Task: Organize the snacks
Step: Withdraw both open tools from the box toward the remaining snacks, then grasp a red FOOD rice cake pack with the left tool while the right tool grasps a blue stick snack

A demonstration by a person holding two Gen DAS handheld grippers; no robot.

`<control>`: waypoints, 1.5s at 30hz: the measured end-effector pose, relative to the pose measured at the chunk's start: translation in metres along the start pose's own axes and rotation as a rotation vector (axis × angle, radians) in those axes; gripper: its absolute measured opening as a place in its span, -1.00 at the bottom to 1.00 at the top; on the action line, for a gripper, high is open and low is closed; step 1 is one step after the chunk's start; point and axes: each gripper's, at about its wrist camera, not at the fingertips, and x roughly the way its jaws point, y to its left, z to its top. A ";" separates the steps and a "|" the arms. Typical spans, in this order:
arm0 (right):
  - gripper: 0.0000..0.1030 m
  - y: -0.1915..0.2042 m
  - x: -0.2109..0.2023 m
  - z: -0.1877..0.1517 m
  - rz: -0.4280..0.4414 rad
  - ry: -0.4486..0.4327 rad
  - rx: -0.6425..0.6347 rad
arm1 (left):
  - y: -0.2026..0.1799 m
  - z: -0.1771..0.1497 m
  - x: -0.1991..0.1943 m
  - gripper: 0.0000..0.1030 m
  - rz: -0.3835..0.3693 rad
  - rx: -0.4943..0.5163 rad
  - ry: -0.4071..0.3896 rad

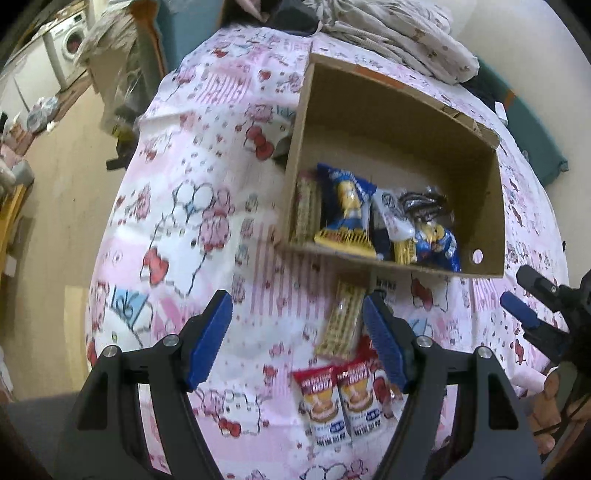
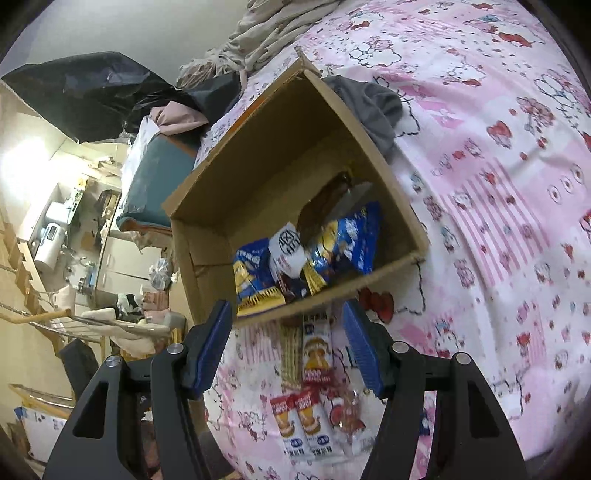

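Note:
An open cardboard box [image 1: 369, 110] [image 2: 258, 166] stands on a pink cartoon-print bedsheet [image 1: 192, 221]. It holds blue-and-yellow snack packets [image 1: 347, 210] [image 2: 255, 277], a white packet [image 1: 391, 214] and a wafer pack [image 1: 306, 210]. In front of the box lie a loose wafer pack [image 1: 341, 321] [image 2: 290, 354], two red-and-white sachets [image 1: 336, 402] [image 2: 299, 424], a third sachet [image 2: 317, 350] and a small red packet [image 2: 347, 417]. My left gripper [image 1: 295, 339] hovers open above the sheet, its right finger over these snacks. The right gripper [image 2: 286, 343] hangs open above them too, holding nothing; it also shows at the right edge [image 1: 524, 295].
Crumpled bedding [image 1: 399, 33] is piled behind the box. A grey cloth [image 2: 373, 107] lies against the box's side. The bed drops off to the floor [image 1: 55, 203] on the left. A person's hand [image 1: 554, 406] grips the right tool.

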 end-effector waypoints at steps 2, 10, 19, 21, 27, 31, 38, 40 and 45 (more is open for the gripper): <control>0.27 -0.003 -0.003 -0.007 -0.013 0.005 0.006 | 0.003 -0.008 -0.003 0.37 0.006 -0.006 -0.004; 0.27 -0.012 -0.007 -0.038 -0.068 0.063 -0.005 | 0.019 -0.031 -0.004 0.37 0.013 -0.061 0.040; 0.27 -0.043 -0.009 -0.066 -0.185 0.132 0.053 | 0.024 -0.051 0.007 0.37 0.035 -0.104 0.092; 0.27 -0.050 -0.008 -0.068 -0.203 0.146 0.074 | 0.022 -0.054 0.014 0.37 0.035 -0.099 0.116; 0.27 -0.059 -0.007 -0.068 -0.215 0.168 0.112 | 0.006 -0.077 0.053 0.36 0.060 -0.058 0.242; 0.27 -0.056 -0.005 -0.067 -0.217 0.166 0.095 | -0.010 -0.090 0.077 0.37 0.085 0.014 0.312; 0.27 -0.056 0.000 -0.065 -0.222 0.177 0.098 | -0.033 -0.098 0.090 0.37 0.110 0.115 0.333; 0.27 -0.056 0.005 -0.066 -0.233 0.190 0.093 | -0.041 -0.102 0.094 0.36 0.131 0.160 0.335; 0.05 -0.068 0.028 -0.079 -0.233 0.323 0.150 | -0.043 -0.103 0.094 -0.48 0.114 0.162 0.335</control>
